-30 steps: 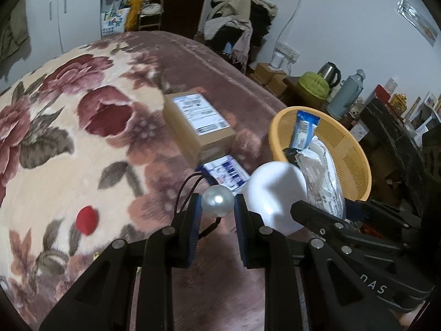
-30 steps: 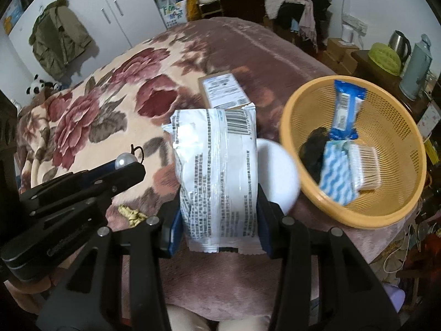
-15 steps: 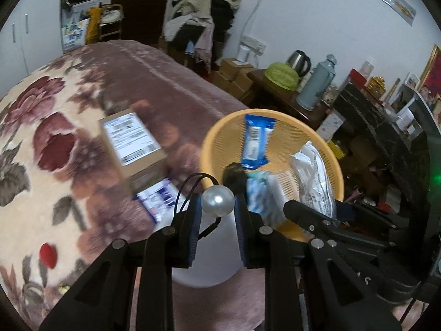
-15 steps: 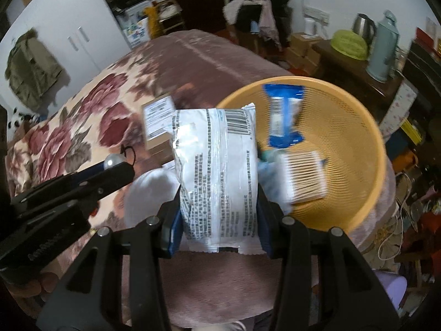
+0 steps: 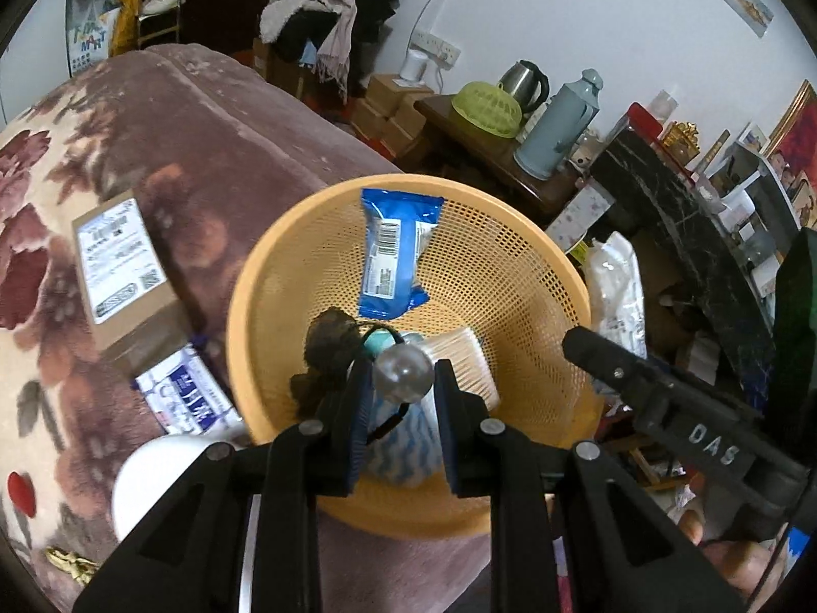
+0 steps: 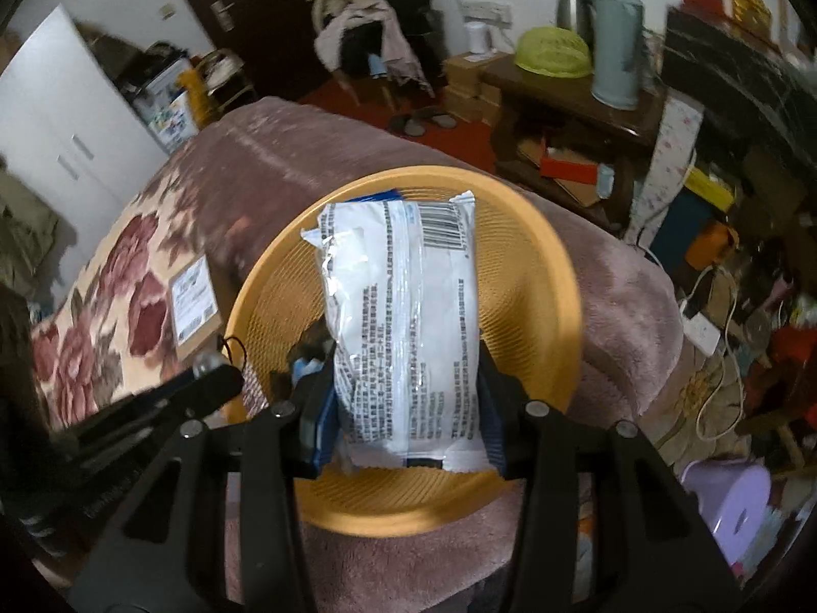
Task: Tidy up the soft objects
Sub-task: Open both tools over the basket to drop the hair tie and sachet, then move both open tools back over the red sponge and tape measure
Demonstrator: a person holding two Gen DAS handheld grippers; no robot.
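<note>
Both grippers moved over the basket [image 5: 515, 276] on the floral blanket [image 5: 194, 117]; left fingers [image 5: 357, 408] pinch a pearl hair-tie [image 5: 402, 379], right a packet [image 6: 403, 327].

Right wrist view: the white packet [image 6: 403, 337] covers most of the basket [image 6: 531, 306] floor; only a sliver of the blue wrapper [image 6: 375, 197] shows above it. Packet print is too small to read. Left wrist view: the pearl ball [image 5: 402, 372] and fingers [image 5: 357, 408] hide part of the striped cloth [image 5: 403, 449]; the white bowl [image 5: 153, 480] is partly blocked by the gripper body. The dark clump [image 5: 327, 342] is blurred, its identity unclear.
</note>
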